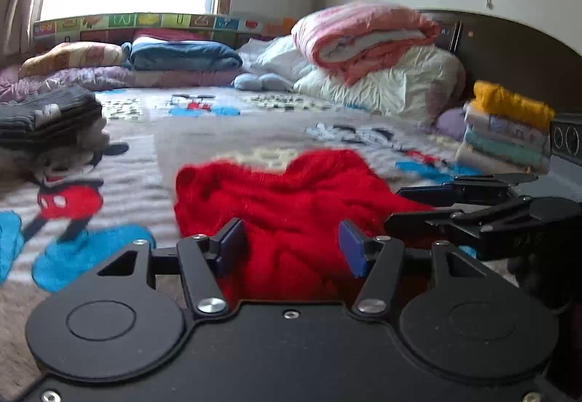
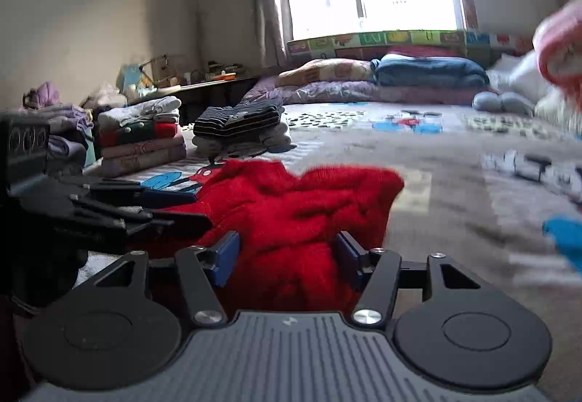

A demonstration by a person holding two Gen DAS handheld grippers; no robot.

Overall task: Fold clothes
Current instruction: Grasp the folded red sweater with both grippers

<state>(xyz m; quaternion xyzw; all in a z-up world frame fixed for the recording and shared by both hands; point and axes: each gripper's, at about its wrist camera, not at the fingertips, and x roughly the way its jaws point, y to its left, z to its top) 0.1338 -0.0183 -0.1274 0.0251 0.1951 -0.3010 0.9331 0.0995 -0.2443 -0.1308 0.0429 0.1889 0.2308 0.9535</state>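
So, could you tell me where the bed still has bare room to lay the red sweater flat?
The widest bare stretch of blanket lies beyond the red sweater, between the dark striped stack and the yellow-topped stack. It is crowded along the far edge, with pillows and the pink quilt, and near the sweater, where both grippers sit.

Fuzzy red knit sweater (image 1: 291,198) on a plush printed fleece blanket (image 1: 203,133); matt black tool (image 1: 291,249).
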